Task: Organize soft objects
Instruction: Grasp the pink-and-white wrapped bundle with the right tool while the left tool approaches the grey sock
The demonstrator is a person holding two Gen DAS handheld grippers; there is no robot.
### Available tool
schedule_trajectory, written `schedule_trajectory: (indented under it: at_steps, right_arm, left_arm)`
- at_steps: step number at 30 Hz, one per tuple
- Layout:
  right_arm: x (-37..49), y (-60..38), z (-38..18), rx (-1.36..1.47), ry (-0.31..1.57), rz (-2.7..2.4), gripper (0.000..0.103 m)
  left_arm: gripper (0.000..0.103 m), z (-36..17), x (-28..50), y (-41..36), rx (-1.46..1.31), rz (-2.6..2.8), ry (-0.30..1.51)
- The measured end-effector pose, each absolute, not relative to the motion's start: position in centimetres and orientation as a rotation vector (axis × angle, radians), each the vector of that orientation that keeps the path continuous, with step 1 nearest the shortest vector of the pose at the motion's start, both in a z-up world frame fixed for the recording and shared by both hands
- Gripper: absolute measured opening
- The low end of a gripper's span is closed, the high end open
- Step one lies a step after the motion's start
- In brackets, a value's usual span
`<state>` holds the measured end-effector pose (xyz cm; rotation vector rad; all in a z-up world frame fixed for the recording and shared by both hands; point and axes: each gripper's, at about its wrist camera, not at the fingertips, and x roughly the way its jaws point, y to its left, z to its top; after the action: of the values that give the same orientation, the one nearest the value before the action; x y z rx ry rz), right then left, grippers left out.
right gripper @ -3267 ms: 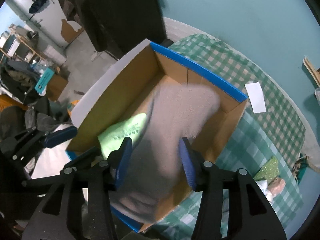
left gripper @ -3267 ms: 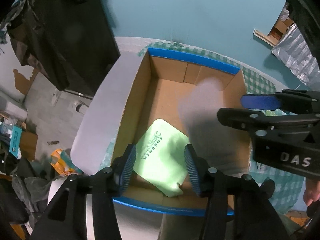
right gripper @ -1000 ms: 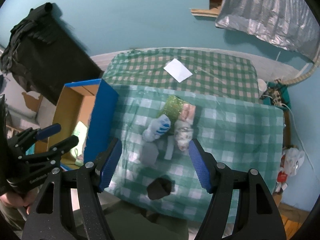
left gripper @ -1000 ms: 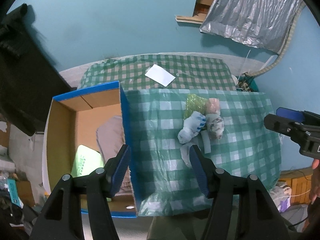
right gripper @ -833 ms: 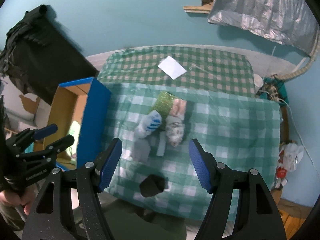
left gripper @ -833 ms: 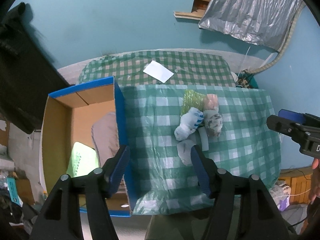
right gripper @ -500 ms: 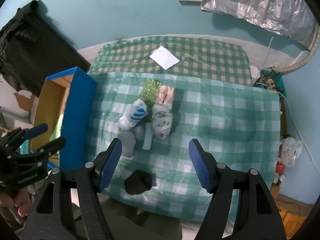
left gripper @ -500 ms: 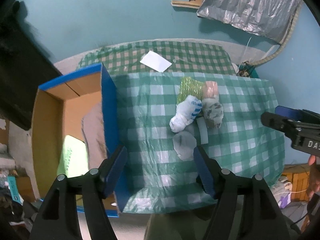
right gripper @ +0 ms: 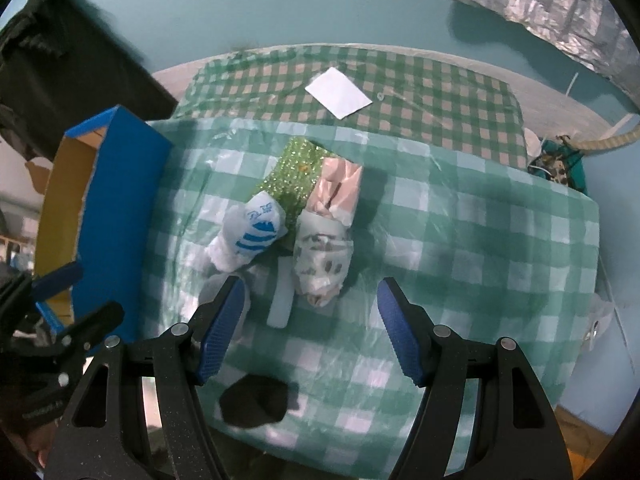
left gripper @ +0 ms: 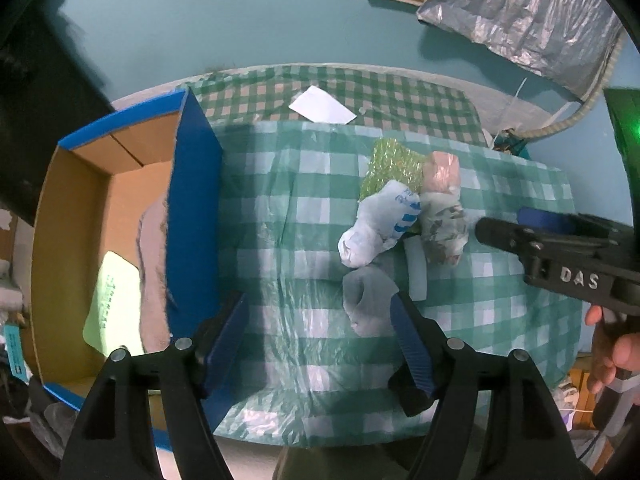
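A cluster of soft things lies mid-table: a white sock with blue stripes (left gripper: 376, 224) (right gripper: 250, 234), a patterned bagged bundle (left gripper: 442, 226) (right gripper: 322, 260) with a pink bag (right gripper: 340, 188) behind it, a green glittery pouch (left gripper: 394, 166) (right gripper: 298, 174), a grey sock (left gripper: 370, 302) and a black sock (right gripper: 254, 400). My left gripper (left gripper: 318, 336) is open above the table, its right finger beside the grey sock. My right gripper (right gripper: 310, 324) is open above the patterned bundle. The blue-edged cardboard box (left gripper: 196, 216) (right gripper: 114, 184) holds a grey cloth (left gripper: 154, 272) and a light green item (left gripper: 110, 304).
A green checked cloth under clear plastic covers the table (left gripper: 500, 360) (right gripper: 480, 240). A white paper (left gripper: 322, 106) (right gripper: 338, 94) lies at the back. A white flat strip (right gripper: 282, 298) lies by the bundle. Silver foil sheeting (left gripper: 516, 16) hangs at the back right.
Both grippers have left the box, moved right and come lower over the table. The sock cluster now sits closer in both views. Both stay open and empty.
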<state>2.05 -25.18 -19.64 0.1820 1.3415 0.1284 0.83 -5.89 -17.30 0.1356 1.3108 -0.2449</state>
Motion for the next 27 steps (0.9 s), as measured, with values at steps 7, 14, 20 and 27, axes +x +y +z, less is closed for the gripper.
schedule_trajectory:
  at_steps: [7, 14, 20, 27]
  right_arm:
    - [4.1, -24.7, -22.6, 0.142, 1.356, 0.135, 0.07]
    - [5.3, -24.5, -25.4, 0.125, 1.385, 0.134, 0.07]
    - [5.7, -24.2, -27.0, 0.1, 1.417, 0.131, 0.053]
    - [5.3, -23.9, -27.2, 0.065, 1.418, 0.164, 0.034]
  left_arm:
    - [0.074, -19.2, 1.0, -6.3, 0.128, -0.228, 1.292]
    - [0.074, -20.7, 1.6, -5.8, 0.037, -0.213, 1.308]
    - [0.074, -21.8, 1.6, -5.9, 0.007, -0.215, 1.346]
    - [0.08, -22.4, 1.6, -6.7, -0.012, -0.276, 1.388]
